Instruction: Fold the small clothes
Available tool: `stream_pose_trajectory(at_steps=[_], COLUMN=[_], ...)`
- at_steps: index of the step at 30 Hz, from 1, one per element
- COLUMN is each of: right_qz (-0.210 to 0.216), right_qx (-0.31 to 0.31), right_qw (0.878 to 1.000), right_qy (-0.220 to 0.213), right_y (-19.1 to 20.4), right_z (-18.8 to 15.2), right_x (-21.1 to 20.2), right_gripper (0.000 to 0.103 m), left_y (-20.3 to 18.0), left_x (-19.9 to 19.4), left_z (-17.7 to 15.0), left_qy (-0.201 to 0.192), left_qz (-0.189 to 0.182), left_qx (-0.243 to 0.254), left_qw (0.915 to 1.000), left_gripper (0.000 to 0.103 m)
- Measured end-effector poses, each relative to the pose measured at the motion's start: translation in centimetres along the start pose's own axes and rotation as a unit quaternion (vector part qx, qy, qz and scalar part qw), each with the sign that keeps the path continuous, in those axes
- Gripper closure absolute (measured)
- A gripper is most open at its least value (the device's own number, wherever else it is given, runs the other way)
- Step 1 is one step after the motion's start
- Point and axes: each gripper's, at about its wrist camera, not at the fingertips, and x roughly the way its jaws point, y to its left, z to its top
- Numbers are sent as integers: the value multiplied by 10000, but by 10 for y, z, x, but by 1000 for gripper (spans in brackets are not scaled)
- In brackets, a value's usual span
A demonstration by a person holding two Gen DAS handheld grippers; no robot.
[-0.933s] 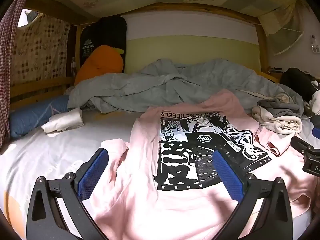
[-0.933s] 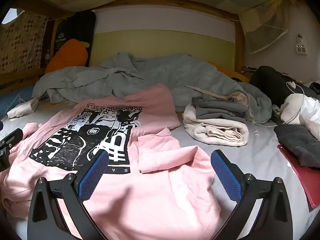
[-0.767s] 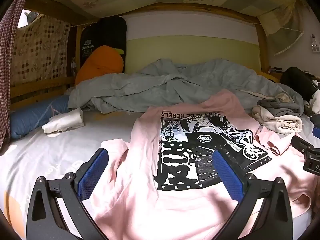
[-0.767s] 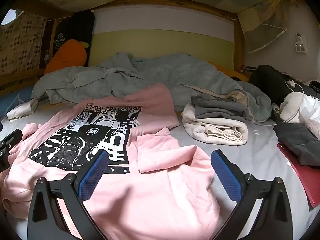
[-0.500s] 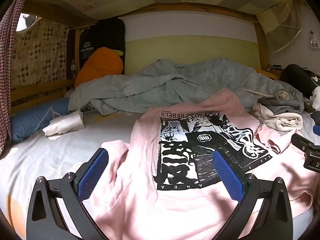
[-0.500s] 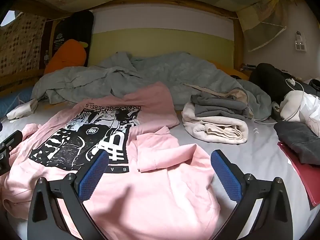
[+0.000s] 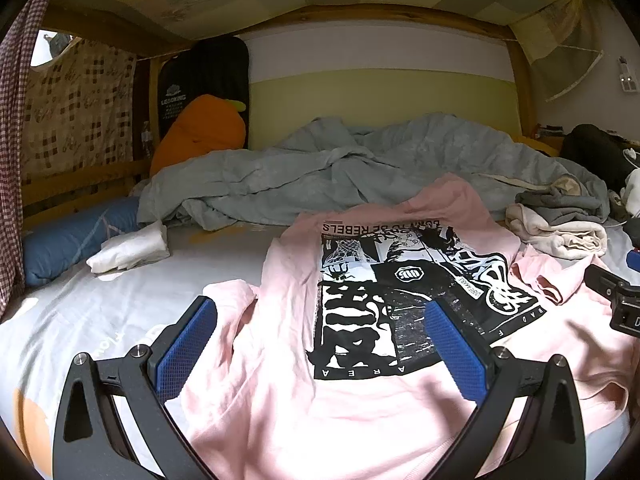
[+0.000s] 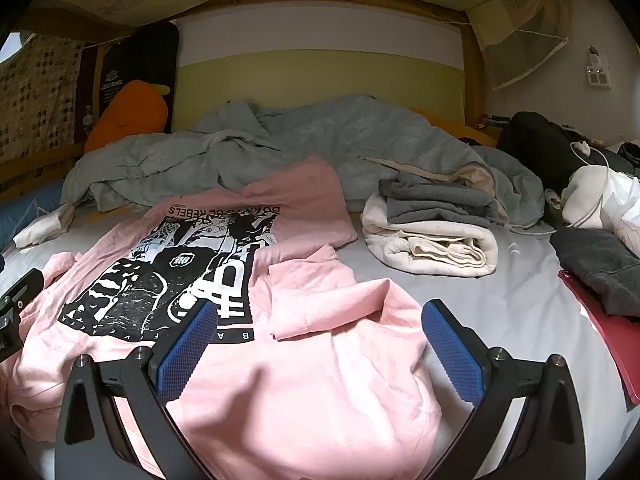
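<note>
Blue-padded and spread wide, both: left gripper [image 7: 320, 344] and right gripper [image 8: 320, 344], nothing between the jaws, poised above the near hem of the pink sweatshirt [image 7: 288, 392]. Spread print-up across the white sheet [image 7: 100, 308], collar toward the far end, one sleeve [image 8: 320, 300] doubled over the front, the other [image 7: 228, 292] bunched at the edge. Looks barely begun on this piece: no body fold, no grasp taken yet. Further out, a folded stack [image 8: 432, 236] of grey and cream, probably finished work; a rumpled grey duvet [image 7: 360, 168] behind. Hard to read: the near hem, cut off below the fingers; the dark heap [image 8: 600, 276] at far right, folded or not; whether more clothes wait.
</note>
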Motion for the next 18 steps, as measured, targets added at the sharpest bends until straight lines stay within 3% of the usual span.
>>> stream_pose_trajectory(at_steps=[18], right_qz=[-85], right_qx=[-161], right_qw=[9998], right_qy=[-21], right_y=[6], right_z=[1], right_x=[-4], right_gripper=[1], left_y=[1], left_x=[-1], left_z=[-1], left_qy=[-38], left_qz=[5], left_qx=[-5], left_qw=[10000], left_gripper=[0])
